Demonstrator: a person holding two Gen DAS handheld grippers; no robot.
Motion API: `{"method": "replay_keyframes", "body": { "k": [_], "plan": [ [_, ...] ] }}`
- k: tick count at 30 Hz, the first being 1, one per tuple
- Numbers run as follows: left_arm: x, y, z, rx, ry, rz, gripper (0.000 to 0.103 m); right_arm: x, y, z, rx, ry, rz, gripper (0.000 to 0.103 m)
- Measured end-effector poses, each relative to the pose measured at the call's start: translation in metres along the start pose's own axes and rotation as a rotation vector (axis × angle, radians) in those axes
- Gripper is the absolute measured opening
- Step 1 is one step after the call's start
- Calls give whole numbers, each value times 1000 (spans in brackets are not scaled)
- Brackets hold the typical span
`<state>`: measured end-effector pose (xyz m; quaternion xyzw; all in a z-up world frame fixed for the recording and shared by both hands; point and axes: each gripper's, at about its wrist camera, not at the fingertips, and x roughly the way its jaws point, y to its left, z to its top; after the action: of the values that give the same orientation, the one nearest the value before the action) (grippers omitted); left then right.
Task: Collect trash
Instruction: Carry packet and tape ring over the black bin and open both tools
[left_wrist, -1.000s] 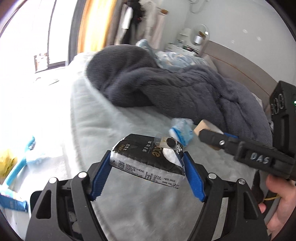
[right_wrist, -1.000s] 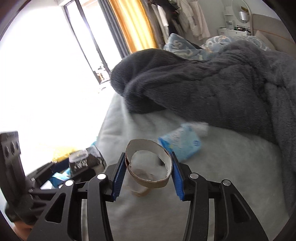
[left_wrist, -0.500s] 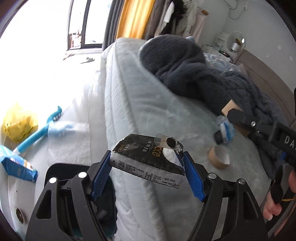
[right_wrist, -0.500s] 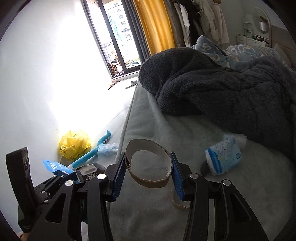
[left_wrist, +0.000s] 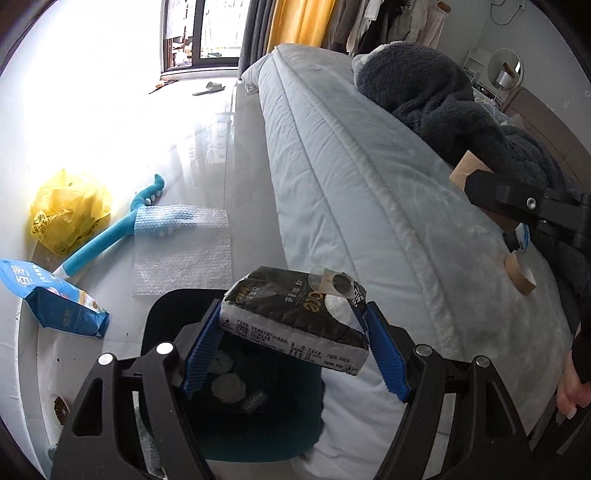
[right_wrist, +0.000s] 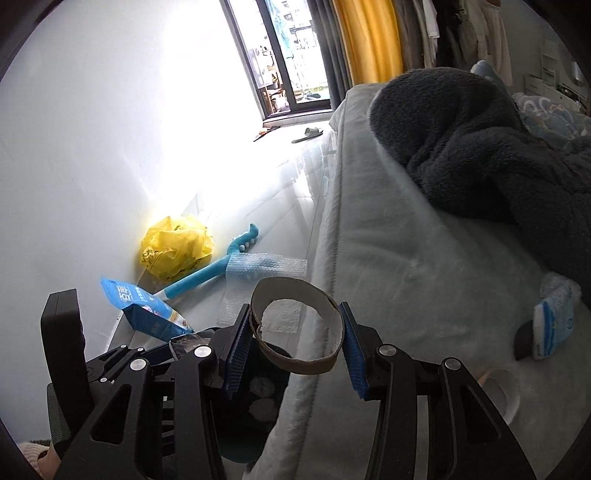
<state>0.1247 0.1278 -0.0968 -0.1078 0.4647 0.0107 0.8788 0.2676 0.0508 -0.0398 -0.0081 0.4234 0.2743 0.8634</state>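
Trash is over the bin (left_wrist: 173, 306): left gripper (left_wrist: 295, 341) holds a black pack (left_wrist: 291, 325), right gripper (right_wrist: 295, 341) holds a ring (right_wrist: 295, 332); both likely let go next.

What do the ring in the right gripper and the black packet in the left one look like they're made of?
Ring: looks like brown cardboard, matte, with a thin wall and rough torn edge, probably an empty tape core. Black packet: seems to be thin plastic film, slightly glossy, creased, printed with white text.
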Motion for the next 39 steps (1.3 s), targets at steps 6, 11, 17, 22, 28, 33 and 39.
{"method": "replay_keyframes", "body": {
  "k": [6,11,17,22,28,33,39],
  "plan": [
    [8,27,-10,18,59,28,77,27,28,-3,-36,52,31,47],
    [18,58,-19,-28,129,21,78,47,47,-5,-55,90,58,47],
    [19,81,-22,-34,177,4,87,72,68,-9,-82,139,66,47],
    [17,106,-22,-67,179,23,90,93,74,-15,-76,182,69,47],
    [1,122,-17,-65,120,25,91,118,83,-23,-79,234,60,47],
    [-18,129,-11,-56,36,10,91,138,94,-32,-96,278,57,47],
    [-45,135,-1,-40,-85,17,91,157,109,-44,-131,324,48,47]
  ]
}}
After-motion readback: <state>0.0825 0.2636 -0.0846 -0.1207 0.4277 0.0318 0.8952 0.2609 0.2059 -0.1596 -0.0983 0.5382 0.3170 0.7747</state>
